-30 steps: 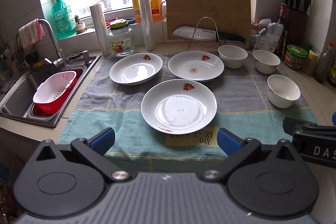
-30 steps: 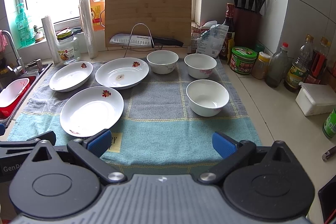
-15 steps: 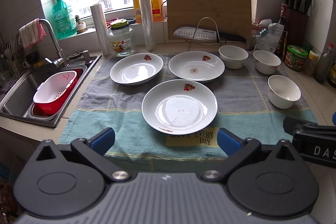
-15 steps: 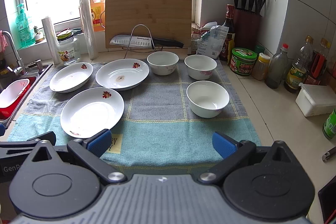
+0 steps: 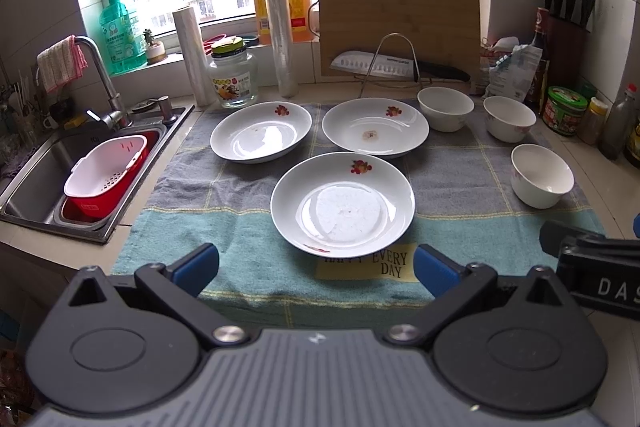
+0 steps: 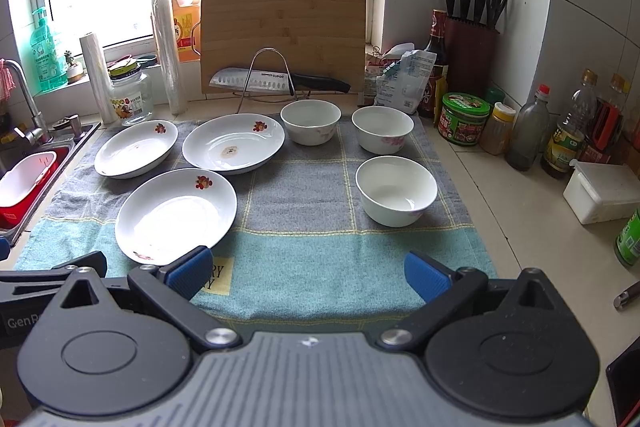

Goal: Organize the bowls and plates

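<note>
Three plates and three bowls lay spread over a towel (image 5: 248, 259) on the tabletop (image 6: 532, 227), none stacked. The near plate (image 5: 343, 203) sat closest to the cameras, its front rim overlapping the towel's yellow label (image 5: 372, 265); behind it the left plate (image 5: 261, 137) and the back plate (image 5: 375, 133) lay side by side, just apart. On the right the bowls formed a loose triangle: the near bowl (image 6: 396, 190) in front, the right bowl (image 6: 382, 129) and the middle bowl (image 6: 311, 122) behind it, the middle one just beside the back plate. All six stood upright and looked empty (the back plate had a small brownish mark at its centre). The left gripper (image 5: 316, 263) hovered low before the near plate with jaws wide open and nothing between them. The right gripper (image 6: 308, 269) likewise had jaws spread wide and empty, facing the bare towel between plates and bowls. A board (image 6: 283, 31) leaned at the back with a knife (image 6: 276, 81) on a rack, and a sink (image 5: 36, 183) lay left.
</note>
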`<state>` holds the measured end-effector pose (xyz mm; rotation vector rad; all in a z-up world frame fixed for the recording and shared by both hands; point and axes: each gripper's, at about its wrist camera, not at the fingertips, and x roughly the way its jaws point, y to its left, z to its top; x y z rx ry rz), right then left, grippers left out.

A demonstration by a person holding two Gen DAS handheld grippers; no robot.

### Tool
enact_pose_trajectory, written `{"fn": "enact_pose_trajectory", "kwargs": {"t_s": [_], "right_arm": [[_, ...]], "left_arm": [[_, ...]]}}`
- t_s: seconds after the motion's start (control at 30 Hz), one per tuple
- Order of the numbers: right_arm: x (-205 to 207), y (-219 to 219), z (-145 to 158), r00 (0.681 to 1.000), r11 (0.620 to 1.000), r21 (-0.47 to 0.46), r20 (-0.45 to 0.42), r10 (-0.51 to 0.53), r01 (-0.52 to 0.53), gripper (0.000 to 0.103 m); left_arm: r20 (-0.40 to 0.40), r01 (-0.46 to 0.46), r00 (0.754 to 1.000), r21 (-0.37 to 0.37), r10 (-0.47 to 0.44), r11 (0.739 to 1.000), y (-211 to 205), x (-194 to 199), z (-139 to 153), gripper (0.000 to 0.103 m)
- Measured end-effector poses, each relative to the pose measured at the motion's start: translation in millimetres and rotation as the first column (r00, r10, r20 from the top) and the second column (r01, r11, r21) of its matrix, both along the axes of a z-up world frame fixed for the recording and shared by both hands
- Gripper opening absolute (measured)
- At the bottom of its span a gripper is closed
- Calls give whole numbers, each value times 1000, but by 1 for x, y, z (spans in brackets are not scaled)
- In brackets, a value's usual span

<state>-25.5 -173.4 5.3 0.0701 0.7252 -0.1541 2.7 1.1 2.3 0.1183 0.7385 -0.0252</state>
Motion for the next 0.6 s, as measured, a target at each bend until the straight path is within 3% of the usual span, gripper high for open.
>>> {"fn": "enact_pose_trajectory", "kwargs": {"t_s": [0.6], "right_arm": [[2, -1, 2, 1000, 1000, -1, 10, 3, -3, 103]], "left_arm": [[8, -4, 1000, -2, 4, 1000, -4, -3, 1, 102]]}}
